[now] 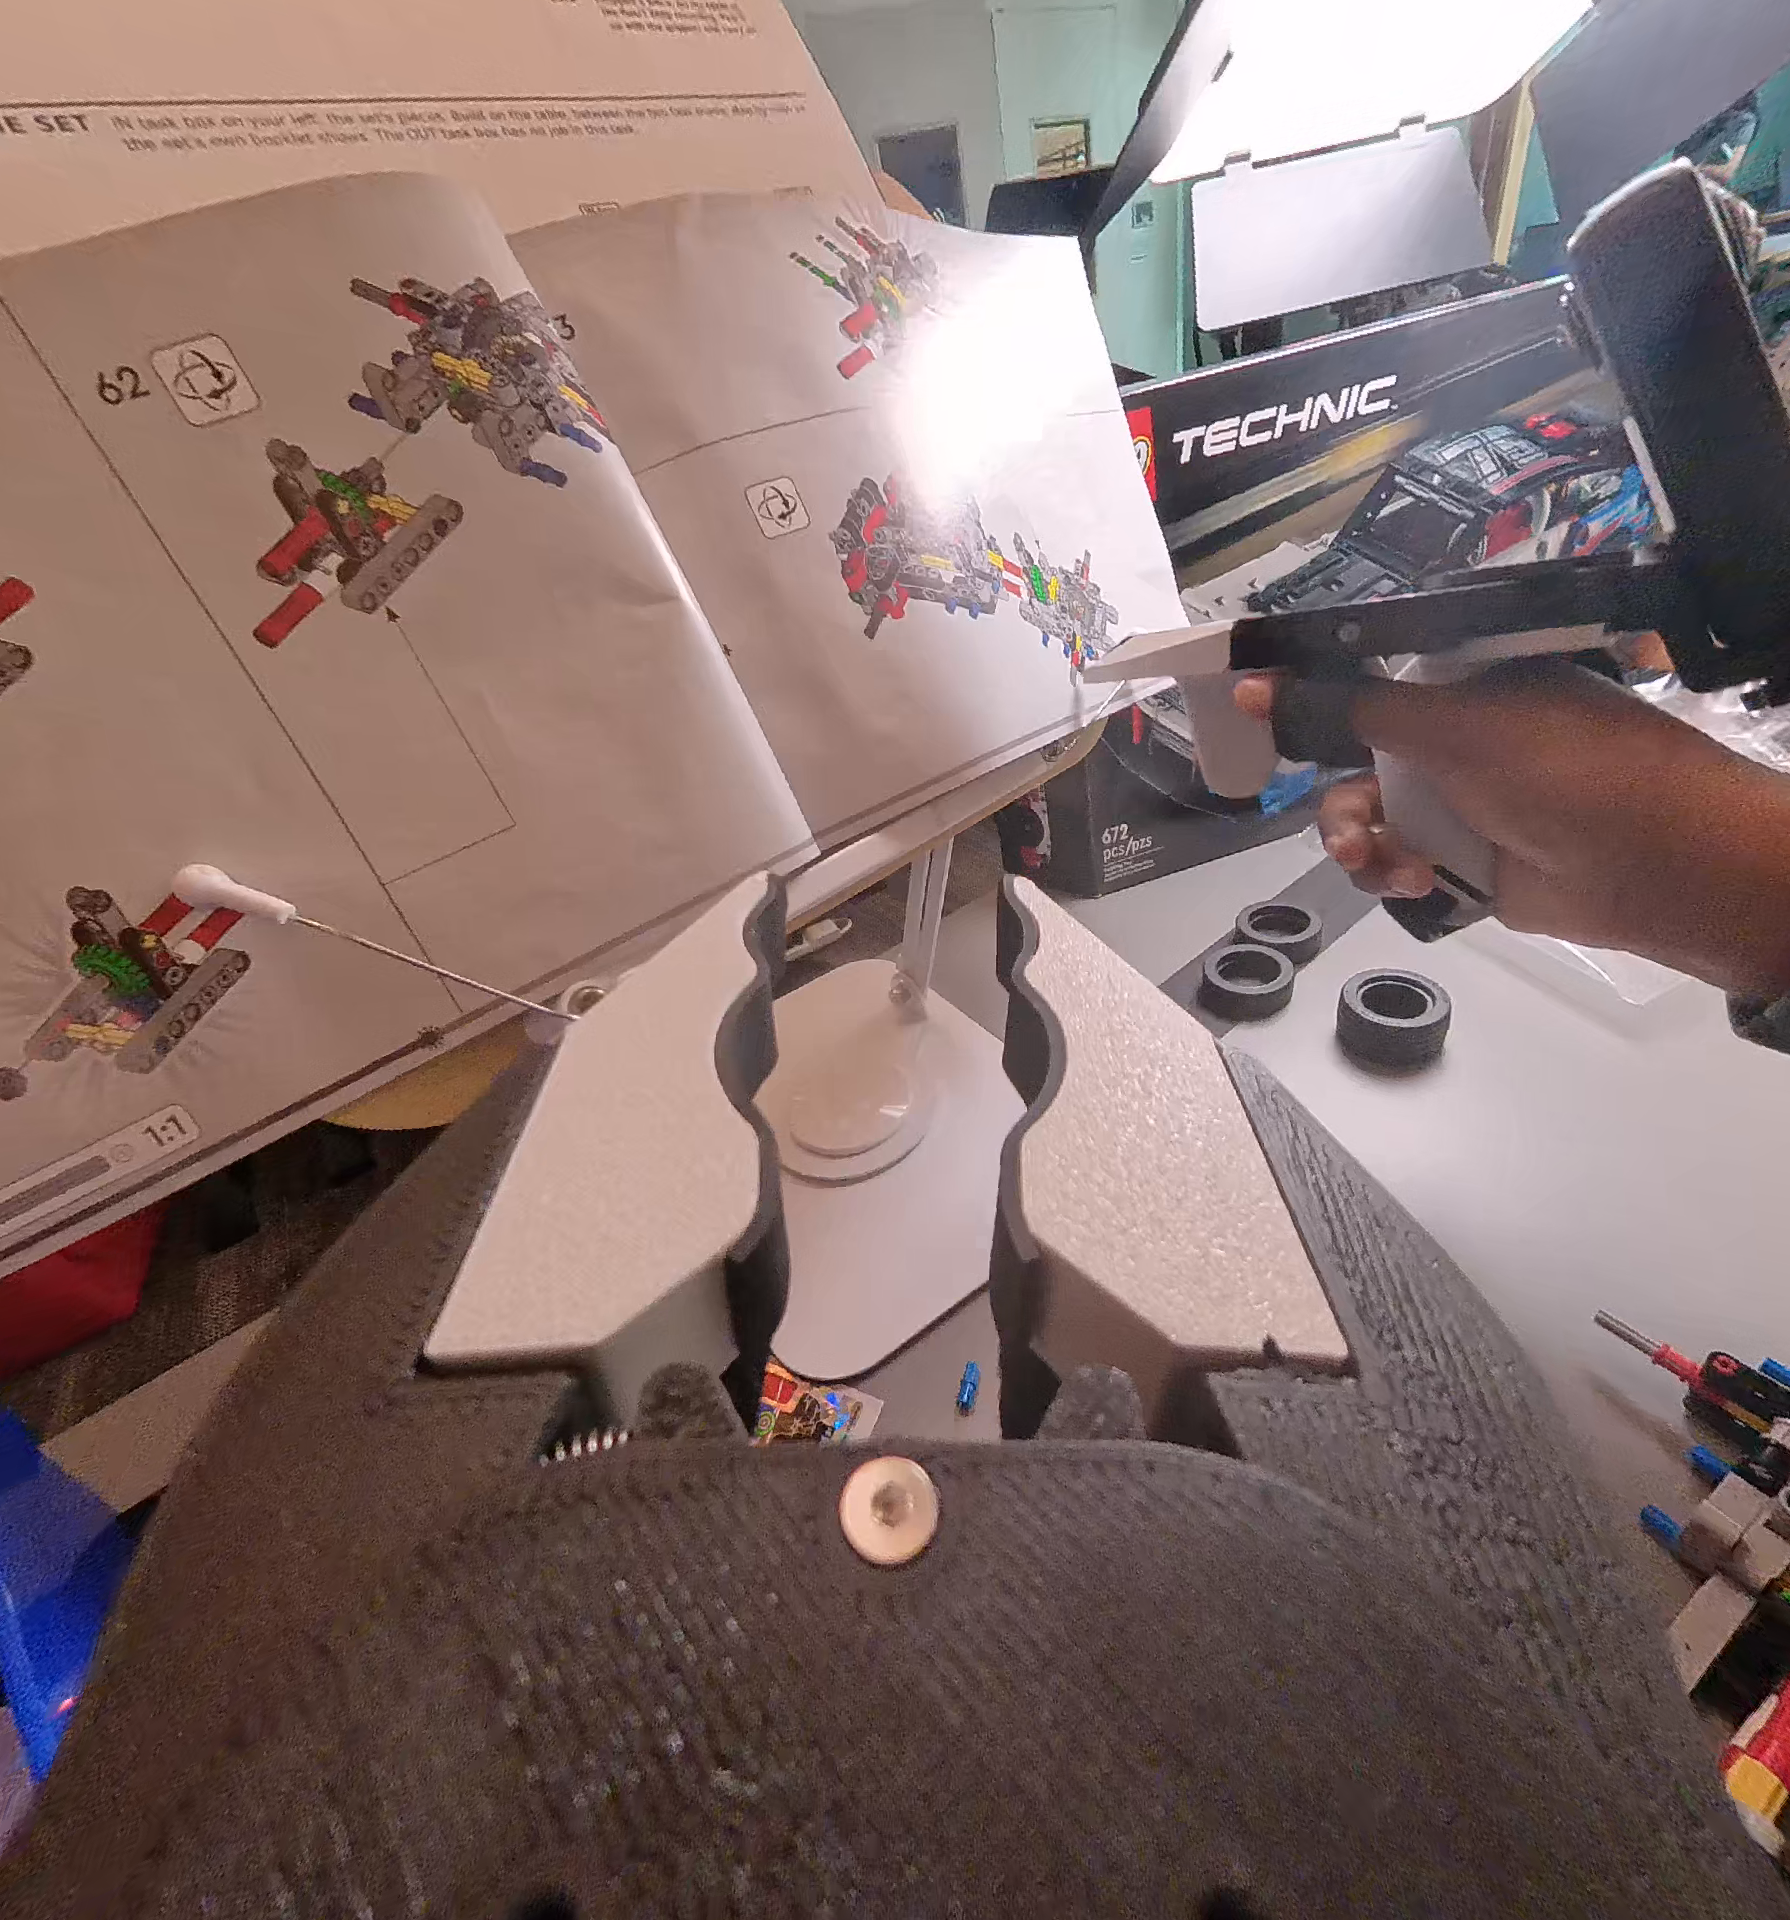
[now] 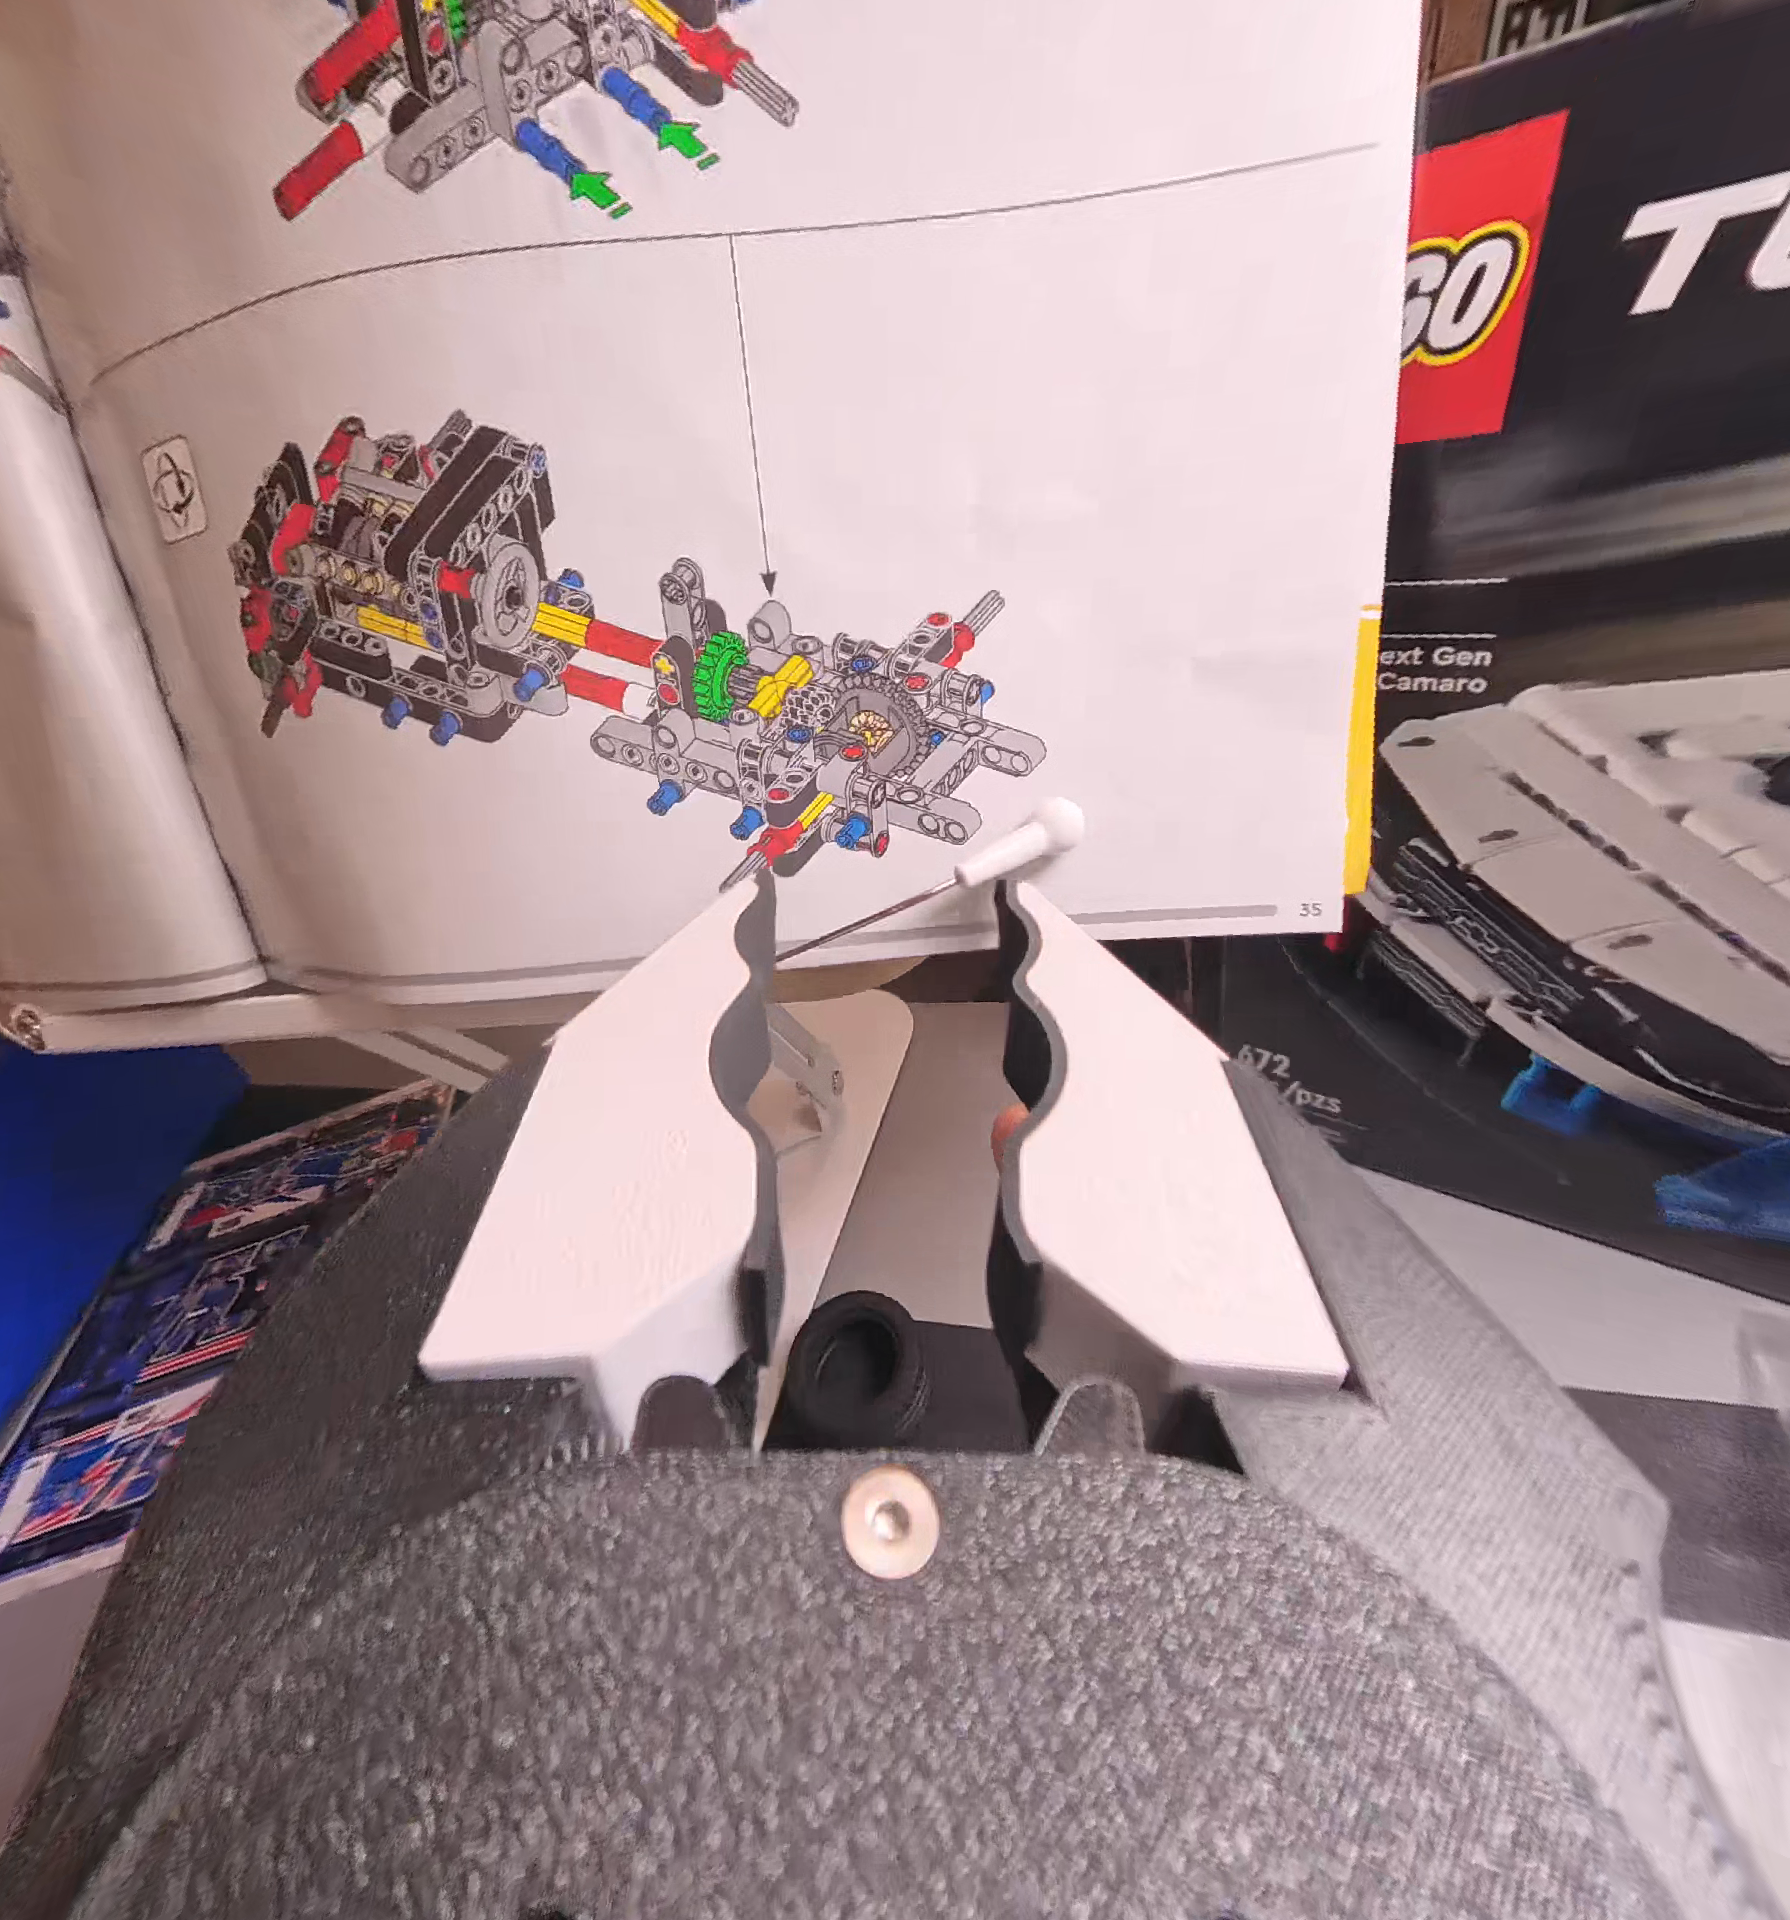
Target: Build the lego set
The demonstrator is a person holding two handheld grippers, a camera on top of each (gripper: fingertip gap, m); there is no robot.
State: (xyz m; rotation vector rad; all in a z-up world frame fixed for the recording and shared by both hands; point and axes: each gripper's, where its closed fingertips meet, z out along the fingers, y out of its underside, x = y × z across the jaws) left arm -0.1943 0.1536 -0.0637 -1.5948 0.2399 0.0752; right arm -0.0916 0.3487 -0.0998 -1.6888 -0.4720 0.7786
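Two grippers seen, both parted, nothing gripped. Open instruction booklet (image 1: 434, 582) propped on white stand (image 1: 870, 1049), pages pinned by white-tipped wire arms (image 1: 236, 896). Black set box (image 1: 1317, 499) stood behind stand, to right. Left gripper (image 1: 886, 904) held low before stand base. Right gripper (image 2: 880, 894) raised at booklet's lower right corner, gripped by hand (image 1: 1597, 821). Partly built lego assembly (image 1: 1774, 1538) lying on table at right edge. Three black tyres (image 1: 1390, 1020) grouped near box. Blue pin (image 1: 968, 1386) lying by stand base.
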